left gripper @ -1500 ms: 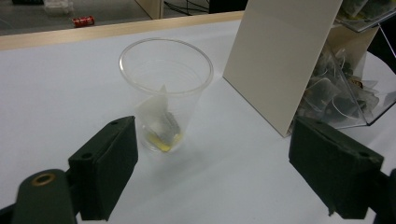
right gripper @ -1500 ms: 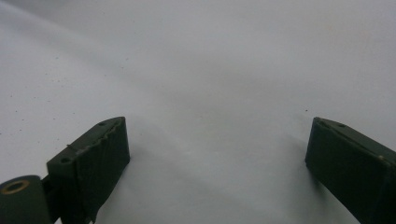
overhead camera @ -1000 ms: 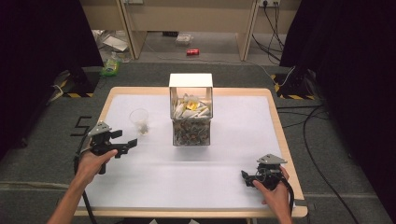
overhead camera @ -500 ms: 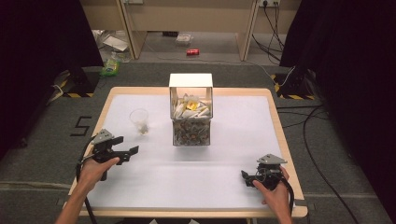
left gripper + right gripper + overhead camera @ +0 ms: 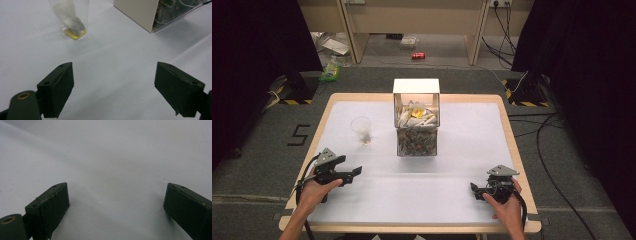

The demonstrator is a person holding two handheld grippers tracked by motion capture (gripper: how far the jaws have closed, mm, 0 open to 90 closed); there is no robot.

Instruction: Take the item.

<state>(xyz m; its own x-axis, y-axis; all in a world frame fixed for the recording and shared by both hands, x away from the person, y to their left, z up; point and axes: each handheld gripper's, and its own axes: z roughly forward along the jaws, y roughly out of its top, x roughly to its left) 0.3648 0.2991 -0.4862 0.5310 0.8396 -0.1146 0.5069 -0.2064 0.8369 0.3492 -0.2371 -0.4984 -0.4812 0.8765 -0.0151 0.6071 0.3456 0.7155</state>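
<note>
Two grippers sit low over the white table (image 5: 462,200), and both have their jaws spread wide with nothing between them. The left gripper (image 5: 354,172) is near the table's left front corner, and its jaws point toward the middle of the table. In the left gripper view, the left gripper (image 5: 113,90) has only bare white table between its jaws. The left hand (image 5: 314,192) wraps around its handle, and the forearm comes in from the bottom edge.

The right gripper (image 5: 474,189) is near the right front corner, held by the right hand (image 5: 507,207). Its jaws point left.

A clear plastic cup (image 5: 361,130) stands ahead of the left gripper, well apart from it, with something small and yellow at its bottom. Beside it, in the middle of the table, stands a box (image 5: 416,117) with clear sides, full of little packets.
</note>
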